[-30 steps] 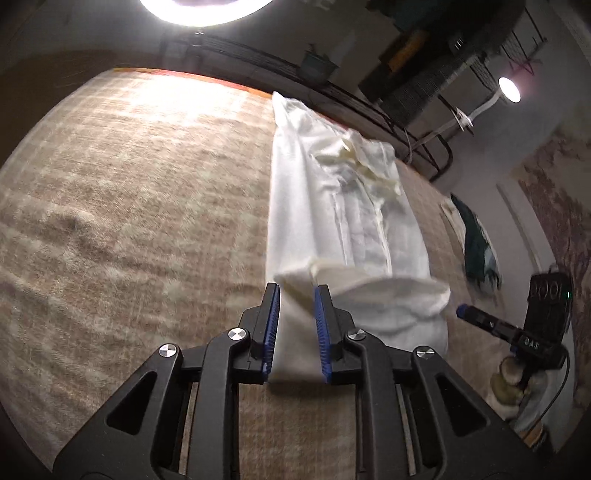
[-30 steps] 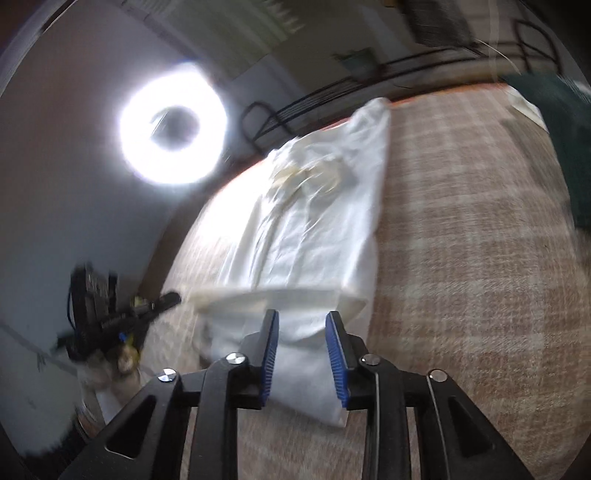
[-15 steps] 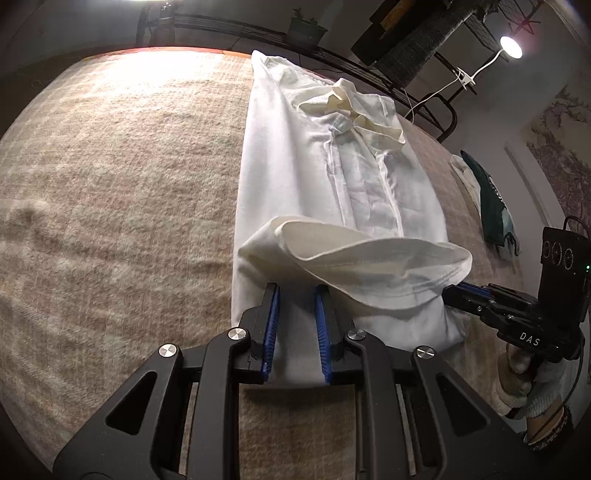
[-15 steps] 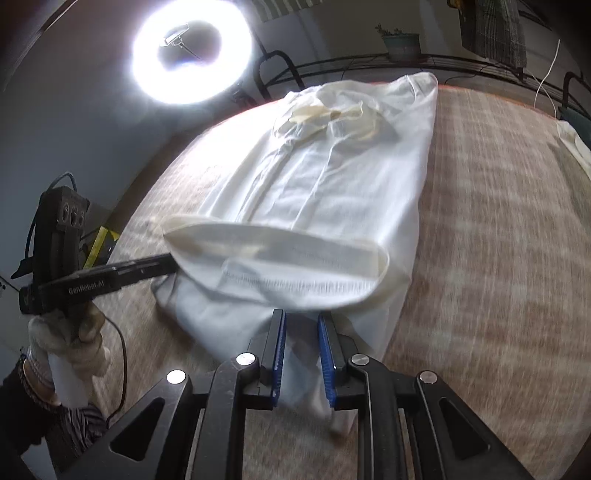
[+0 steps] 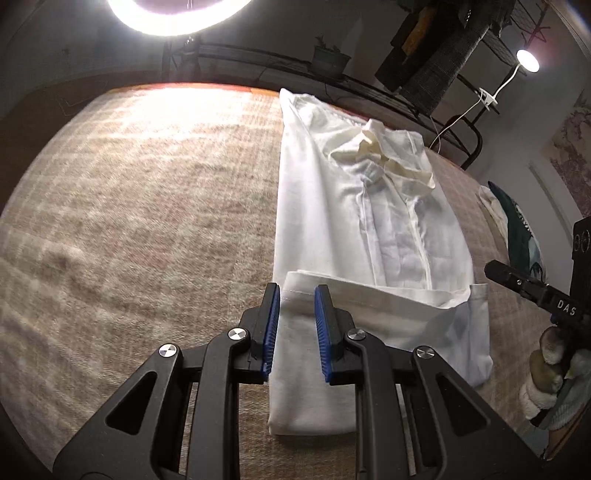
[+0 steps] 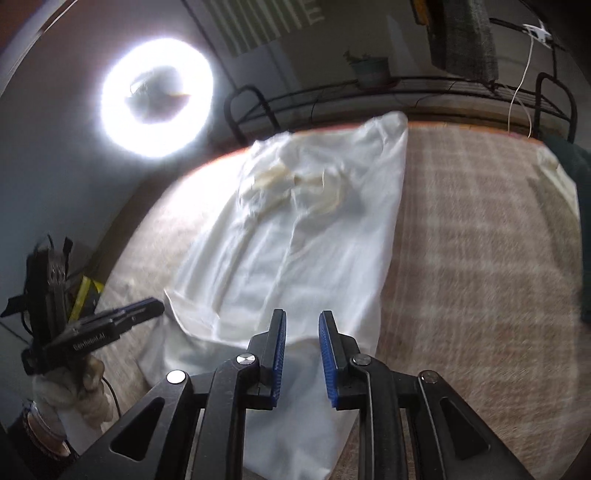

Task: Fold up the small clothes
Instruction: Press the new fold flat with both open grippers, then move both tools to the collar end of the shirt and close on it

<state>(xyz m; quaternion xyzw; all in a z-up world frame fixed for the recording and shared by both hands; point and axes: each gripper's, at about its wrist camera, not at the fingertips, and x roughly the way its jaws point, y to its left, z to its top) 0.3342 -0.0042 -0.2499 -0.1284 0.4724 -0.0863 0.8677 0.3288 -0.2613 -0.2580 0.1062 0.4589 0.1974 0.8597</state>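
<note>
One white shirt [image 5: 354, 236] lengthwise on plaid blanket [image 5: 147, 221], hem flap folded back, left gripper [image 5: 297, 325] narrowly parted over its near-left corner, empty; right view, blurred: right gripper [image 6: 302, 354] likewise parted, empty; thin, limp, light — pinch hem corners.

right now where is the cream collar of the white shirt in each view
Left wrist view: the cream collar of the white cotton shirt is upper right of centre, at the garment's far end.
Right wrist view: the collar is upper centre, blurred, again at the far end.
Shared landmark: the bright ring light, top edge in the left view, upper left in the right.
</note>
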